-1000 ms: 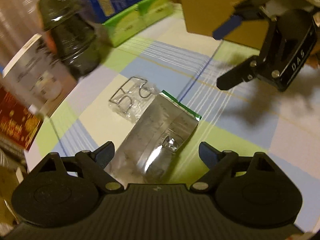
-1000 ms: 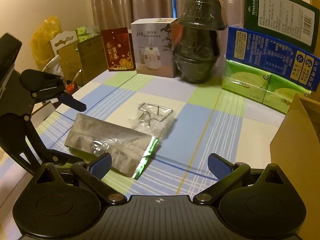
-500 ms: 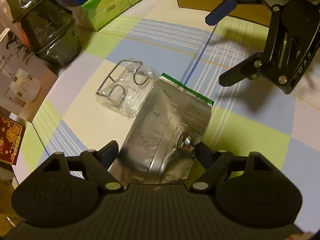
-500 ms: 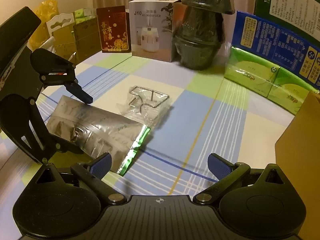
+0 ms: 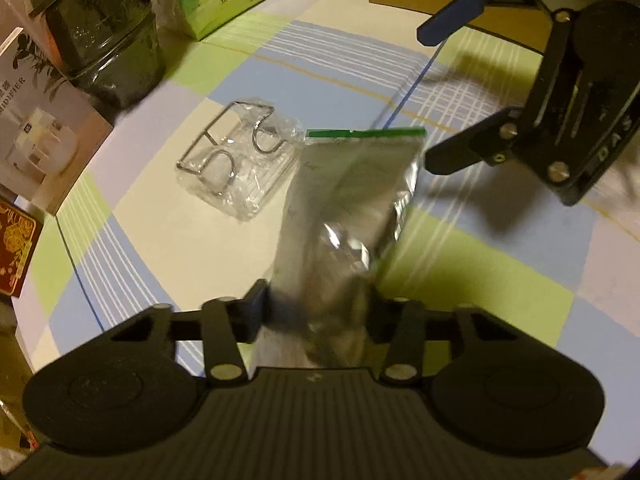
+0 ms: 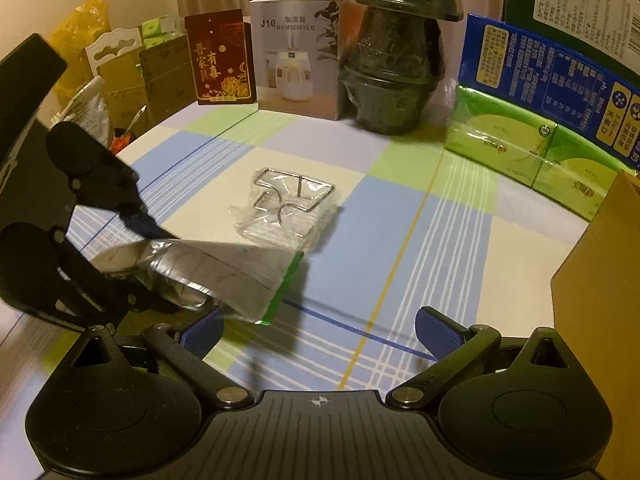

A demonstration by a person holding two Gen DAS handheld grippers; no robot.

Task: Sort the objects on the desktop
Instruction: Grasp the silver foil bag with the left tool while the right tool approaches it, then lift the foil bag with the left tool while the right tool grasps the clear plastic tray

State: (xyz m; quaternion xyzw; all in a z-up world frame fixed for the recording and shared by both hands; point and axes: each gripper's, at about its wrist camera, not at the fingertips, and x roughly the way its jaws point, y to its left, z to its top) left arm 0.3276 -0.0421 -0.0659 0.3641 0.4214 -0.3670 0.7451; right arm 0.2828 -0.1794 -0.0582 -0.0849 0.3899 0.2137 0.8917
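Observation:
A silver foil pouch (image 5: 352,192) with a green strip at its far end lies on the checked tablecloth (image 5: 480,280). My left gripper (image 5: 316,308) is closing on the pouch's near end, and its pads squeeze the crumpled foil. In the right wrist view the pouch (image 6: 224,272) tilts up inside the left gripper (image 6: 156,264). A wire hook in a clear plastic bag (image 5: 240,164) lies just left of the pouch, untouched. My right gripper (image 6: 320,328) hovers open over the cloth with nothing between its fingers. It also shows in the left wrist view as the right gripper (image 5: 448,92).
Along the table's far side stand wrapped black bowls (image 6: 396,68), a humidifier box (image 6: 296,52), a red card (image 6: 222,60), green tissue packs (image 6: 520,152) and a blue box (image 6: 540,72). A cardboard box (image 6: 600,300) stands at the right.
My left gripper came down over the pouch and its jaws closed from wide apart onto the near end, crumpling and tipping the foil. The right gripper dipped slightly, then kept still.

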